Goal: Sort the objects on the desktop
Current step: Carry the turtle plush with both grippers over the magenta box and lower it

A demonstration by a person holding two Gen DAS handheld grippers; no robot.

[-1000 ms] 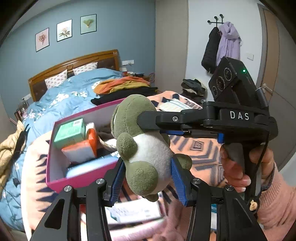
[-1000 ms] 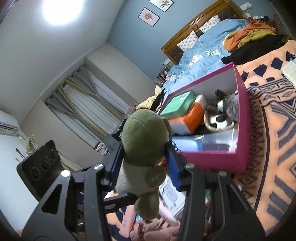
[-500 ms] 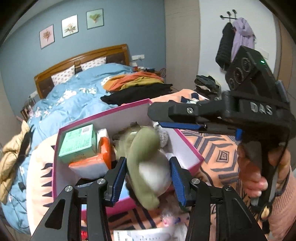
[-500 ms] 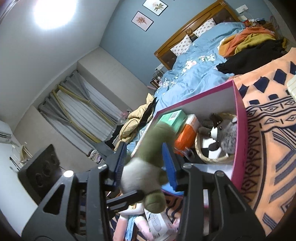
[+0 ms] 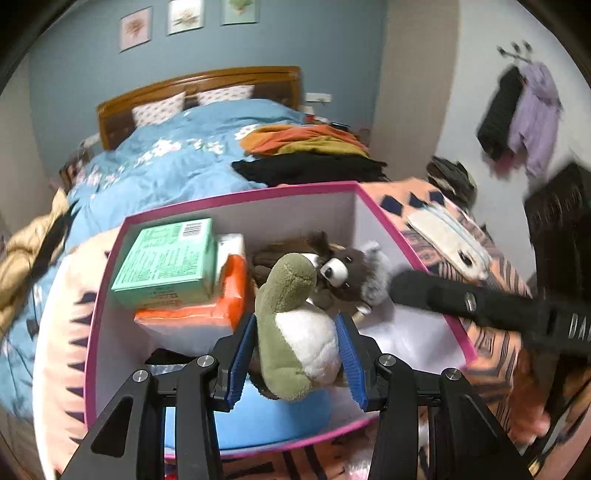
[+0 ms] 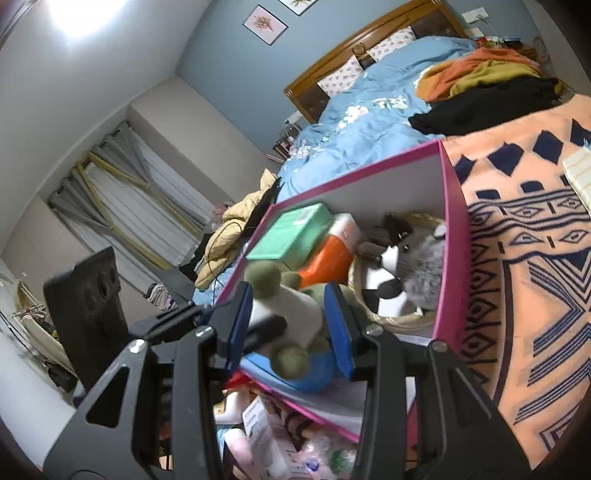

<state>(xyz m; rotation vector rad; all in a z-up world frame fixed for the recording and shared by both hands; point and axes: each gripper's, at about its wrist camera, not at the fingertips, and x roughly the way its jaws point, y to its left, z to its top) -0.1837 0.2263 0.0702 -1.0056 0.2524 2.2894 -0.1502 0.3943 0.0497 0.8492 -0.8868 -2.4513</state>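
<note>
Clamping one green plush toy from both sides, the left gripper and right gripper hold it over the pink box, tilted downward; beyond lie a blue item, orange pack, green carton and raccoon plush.

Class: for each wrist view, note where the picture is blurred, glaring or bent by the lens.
Left wrist view: the right gripper and hanging coats smear with motion; the green box is sharp.
Right wrist view: ceiling lamp glares white; the plush blurs; the bed's headboard curves.
</note>
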